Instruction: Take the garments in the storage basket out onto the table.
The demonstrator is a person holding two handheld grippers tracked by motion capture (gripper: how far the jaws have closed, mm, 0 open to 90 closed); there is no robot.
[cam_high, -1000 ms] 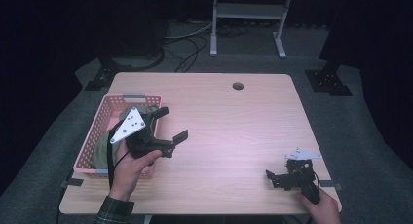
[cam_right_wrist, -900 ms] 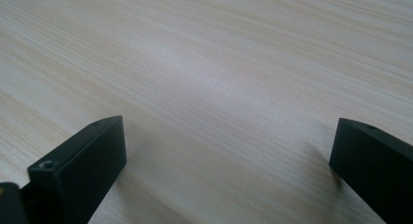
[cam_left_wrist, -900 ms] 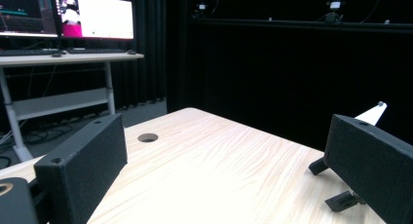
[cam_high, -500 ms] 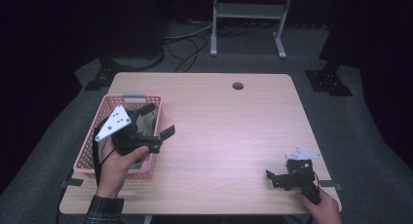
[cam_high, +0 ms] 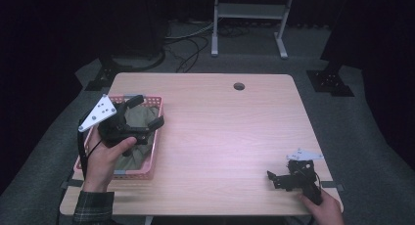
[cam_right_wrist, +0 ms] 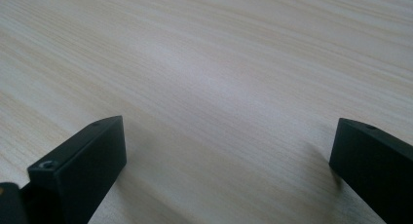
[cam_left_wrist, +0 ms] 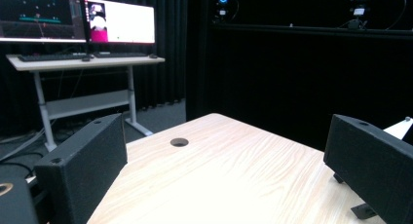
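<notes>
A pink plastic basket [cam_high: 116,173] stands at the table's left edge with an olive-green cloth [cam_high: 141,146] crumpled inside it. A hand holds my left gripper [cam_high: 147,111] just above the basket, open, with nothing between its black fingers [cam_left_wrist: 83,160]. In the left gripper view my left gripper [cam_left_wrist: 224,151] looks across the bare wooden table [cam_high: 220,137]. My right gripper [cam_high: 274,180] rests low on the table near the front right corner, pointing left. In the right gripper view my right gripper [cam_right_wrist: 224,146] is open wide over bare wood.
A round cable hole [cam_high: 239,86] sits near the table's far edge, also seen as the hole [cam_left_wrist: 179,142]. Behind the table stand a white metal frame [cam_high: 249,19] and floor cables [cam_high: 191,49]. A desk with monitors [cam_left_wrist: 78,19] is farther off.
My left gripper has moved left and slightly back, from over the table beside the basket to above the basket and cloth. The right gripper has stayed put.
</notes>
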